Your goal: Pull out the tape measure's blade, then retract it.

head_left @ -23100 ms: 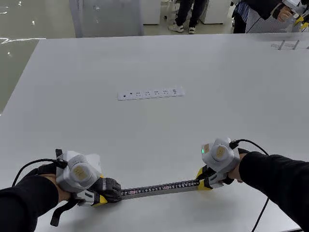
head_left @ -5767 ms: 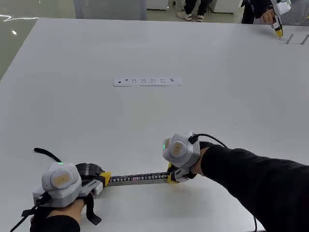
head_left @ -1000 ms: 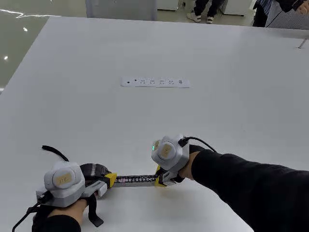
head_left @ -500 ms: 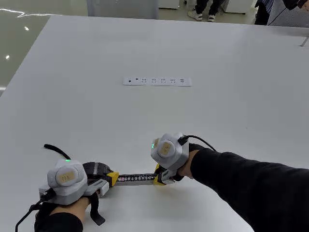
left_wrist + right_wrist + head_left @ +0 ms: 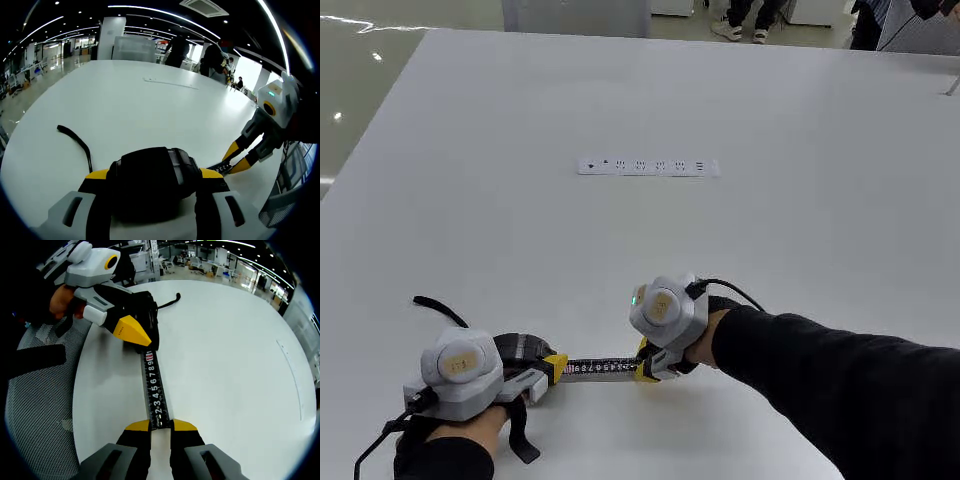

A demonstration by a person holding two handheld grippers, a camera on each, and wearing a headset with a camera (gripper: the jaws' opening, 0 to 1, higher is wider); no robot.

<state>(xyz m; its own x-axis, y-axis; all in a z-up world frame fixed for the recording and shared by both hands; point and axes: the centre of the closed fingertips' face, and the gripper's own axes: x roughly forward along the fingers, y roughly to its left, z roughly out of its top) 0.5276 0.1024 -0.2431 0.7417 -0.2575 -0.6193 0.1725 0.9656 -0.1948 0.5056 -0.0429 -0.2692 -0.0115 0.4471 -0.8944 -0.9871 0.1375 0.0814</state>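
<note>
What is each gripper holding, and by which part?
The left gripper clamps the tape measure case across its sides; the right gripper pinches the blade at its free end.

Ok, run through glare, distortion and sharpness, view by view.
Head view: lamp glare streaks the glossy floor beyond the table; soft shadows only. Left gripper view: fisheye bows the table edge; the tape measure case reads dark. Right gripper view: blade numerals are sharp.

The tape measure case (image 5: 523, 348) is set near-left on the table (image 5: 770, 150), its blade (image 5: 600, 368) is stretched out rightward, and a power strip (image 5: 648, 166) is laid well behind them.
</note>
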